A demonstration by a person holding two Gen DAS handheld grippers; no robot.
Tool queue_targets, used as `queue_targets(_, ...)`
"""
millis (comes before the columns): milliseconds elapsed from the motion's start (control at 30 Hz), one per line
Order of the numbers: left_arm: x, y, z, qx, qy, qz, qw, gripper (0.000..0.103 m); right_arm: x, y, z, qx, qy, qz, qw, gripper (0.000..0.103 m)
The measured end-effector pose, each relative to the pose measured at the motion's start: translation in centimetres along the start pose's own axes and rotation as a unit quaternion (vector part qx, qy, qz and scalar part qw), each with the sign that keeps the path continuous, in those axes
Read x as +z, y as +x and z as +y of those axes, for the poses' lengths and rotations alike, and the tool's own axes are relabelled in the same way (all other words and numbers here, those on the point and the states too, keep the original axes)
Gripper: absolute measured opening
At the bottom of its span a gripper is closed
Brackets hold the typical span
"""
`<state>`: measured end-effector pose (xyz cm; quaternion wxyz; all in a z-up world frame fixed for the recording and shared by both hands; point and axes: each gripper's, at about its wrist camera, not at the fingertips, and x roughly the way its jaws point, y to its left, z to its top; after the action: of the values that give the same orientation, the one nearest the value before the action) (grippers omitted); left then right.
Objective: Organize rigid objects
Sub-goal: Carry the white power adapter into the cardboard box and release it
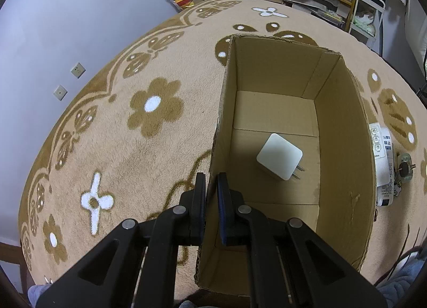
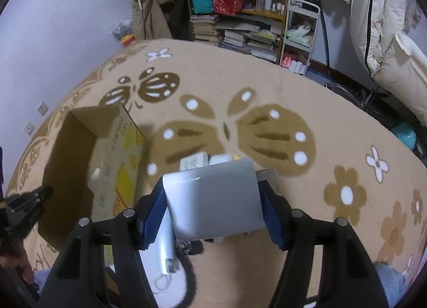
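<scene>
Squarely between the right gripper [image 2: 213, 201] fingers sits a white charger [image 2: 213, 201].

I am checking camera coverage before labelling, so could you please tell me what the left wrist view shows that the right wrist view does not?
Only the left wrist view shows the box floor, where a white charger lies, and the left gripper clamped on the box wall. Only the right wrist view shows the right gripper holding a grey power adapter, with a white power strip on the rug beyond. Both show the cardboard box and the flowered rug.
</scene>
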<state>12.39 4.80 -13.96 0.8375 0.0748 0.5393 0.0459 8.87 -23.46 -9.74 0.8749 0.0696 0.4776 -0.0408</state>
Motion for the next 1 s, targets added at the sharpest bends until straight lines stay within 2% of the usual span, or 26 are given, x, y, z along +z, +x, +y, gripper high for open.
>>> queue_targets(100,0.0,0.0,-0.1,0.003,0.003,-0.001,1.0,0.008,0.4,-0.1,0.7,0.001,-0.003,-0.013,1.0,0.07)
queue_targets(367,0.0,-0.1,-0.3,0.006,0.006,0.0,1.0,0.008,1.6,-0.7,3.7,0.038,-0.027,-0.046,0.998,0.07)
queue_targets(533,0.0,-0.1,-0.4,0.011,0.009,0.0,0.9999,0.008,1.7,-1.3,5.7,0.096,-0.04,-0.074,0.992,0.07)
queue_targets(667,0.0,-0.1,-0.4,0.01,0.008,0.0,0.9999,0.008,1.9,-0.9,7.4,0.125,-0.042,-0.069,0.989,0.07)
queue_targets(1000,0.1,0.0,-0.5,0.012,0.009,0.0,0.9999,0.008,2.5,1.2,11.2,0.132,-0.092,-0.063,0.985,0.07)
